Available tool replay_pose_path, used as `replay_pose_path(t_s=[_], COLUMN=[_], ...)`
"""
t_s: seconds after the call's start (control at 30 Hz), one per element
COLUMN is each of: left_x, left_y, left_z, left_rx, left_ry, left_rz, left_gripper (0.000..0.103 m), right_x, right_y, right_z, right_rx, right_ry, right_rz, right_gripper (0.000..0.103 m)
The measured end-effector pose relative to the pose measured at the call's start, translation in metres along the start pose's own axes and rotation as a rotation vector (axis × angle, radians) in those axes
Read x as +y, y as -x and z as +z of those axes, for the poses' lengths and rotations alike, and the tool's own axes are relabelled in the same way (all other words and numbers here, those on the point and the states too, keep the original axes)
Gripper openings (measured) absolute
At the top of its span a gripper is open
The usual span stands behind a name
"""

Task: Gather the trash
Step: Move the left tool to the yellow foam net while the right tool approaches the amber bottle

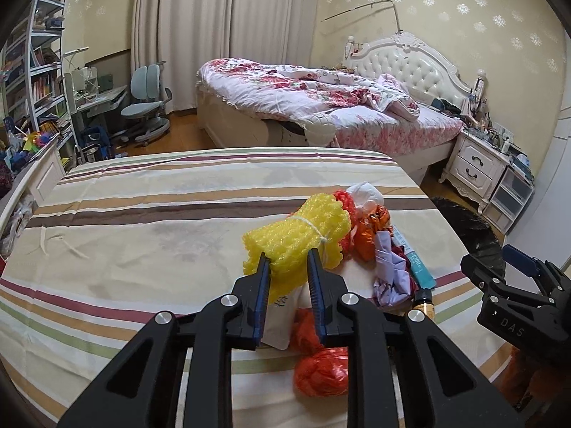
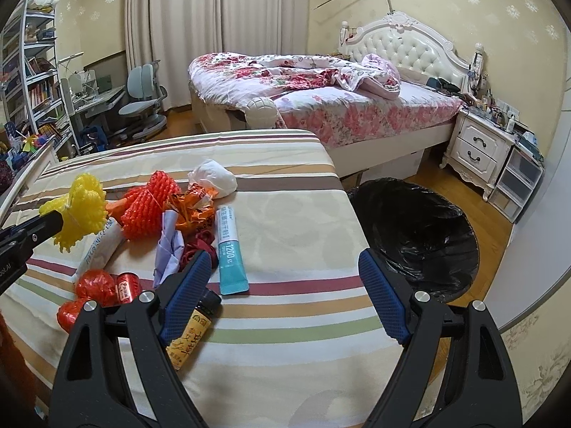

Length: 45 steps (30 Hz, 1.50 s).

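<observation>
Trash lay heaped on the striped bedspread. Nearest, the right gripper hovered with fingers spread wide and empty. The left gripper pinched a yellow foam net above the heap. Farther right stood the black-lined bin.

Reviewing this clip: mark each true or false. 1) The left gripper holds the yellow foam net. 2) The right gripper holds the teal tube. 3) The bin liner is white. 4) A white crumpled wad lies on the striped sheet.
1) True: the left gripper is shut on the yellow foam net.
2) False: the right gripper is open and empty; the teal tube lies on the sheet.
3) False: the bin liner is black.
4) True: the white crumpled wad lies on the striped sheet.
</observation>
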<state>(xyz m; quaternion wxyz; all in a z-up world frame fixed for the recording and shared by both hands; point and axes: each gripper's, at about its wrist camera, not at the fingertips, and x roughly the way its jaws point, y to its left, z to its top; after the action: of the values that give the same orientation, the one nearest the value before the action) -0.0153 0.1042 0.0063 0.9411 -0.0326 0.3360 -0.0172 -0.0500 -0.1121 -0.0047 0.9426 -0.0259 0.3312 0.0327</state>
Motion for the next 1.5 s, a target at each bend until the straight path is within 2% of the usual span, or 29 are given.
replay_pose_path(t_s=[0.27, 0.33, 0.53, 0.63, 0.73, 0.77, 0.8, 0.9, 1.07, 1.23, 1.37, 1.5], left_x=[0.031, 0.037, 0.060, 0.065, 0.065, 0.064, 0.064, 0.065, 0.069, 0.072, 0.069, 0.067], left_y=[0.005, 0.008, 0.012, 0.012, 0.013, 0.013, 0.014, 0.014, 0.008, -0.003, -0.007, -0.012], left_z=[-0.018, -0.025, -0.052, -0.059, -0.057, -0.057, -0.056, -0.055, -0.049, -0.043, -0.039, -0.039], left_rx=[0.027, 0.038, 0.087, 0.089, 0.079, 0.076, 0.070, 0.052, 0.039, 0.066, 0.067, 0.093], left_ry=[0.040, 0.050, 0.093, 0.114, 0.108, 0.107, 0.106, 0.094, 0.093, 0.087, 0.056, 0.035], left_rz=[0.077, 0.090, 0.117, 0.114, 0.120, 0.117, 0.116, 0.130, 0.132, 0.117, 0.113, 0.084], left_gripper=[0.022, 0.022, 0.022, 0.026, 0.044, 0.055, 0.061, 0.072, 0.076, 0.076, 0.076, 0.075], right_x=[0.024, 0.030, 0.044, 0.048, 0.049, 0.049, 0.048, 0.048, 0.045, 0.039, 0.041, 0.041], right_y=[0.007, 0.008, 0.009, 0.005, 0.001, 0.000, -0.002, -0.008, -0.017, -0.019, -0.020, -0.021], right_z=[-0.010, -0.013, -0.026, -0.031, -0.033, -0.033, -0.034, -0.035, -0.039, -0.041, -0.040, -0.041], right_rx=[0.023, 0.033, 0.066, 0.086, 0.100, 0.105, 0.109, 0.130, 0.163, 0.179, 0.177, 0.182], right_ry=[0.054, 0.069, 0.102, 0.106, 0.099, 0.097, 0.095, 0.089, 0.085, 0.075, 0.087, 0.086], right_rz=[0.055, 0.075, 0.105, 0.105, 0.099, 0.097, 0.098, 0.096, 0.102, 0.103, 0.107, 0.122], right_gripper=[0.082, 0.076, 0.074, 0.072, 0.070, 0.069, 0.069, 0.066, 0.056, 0.047, 0.044, 0.034])
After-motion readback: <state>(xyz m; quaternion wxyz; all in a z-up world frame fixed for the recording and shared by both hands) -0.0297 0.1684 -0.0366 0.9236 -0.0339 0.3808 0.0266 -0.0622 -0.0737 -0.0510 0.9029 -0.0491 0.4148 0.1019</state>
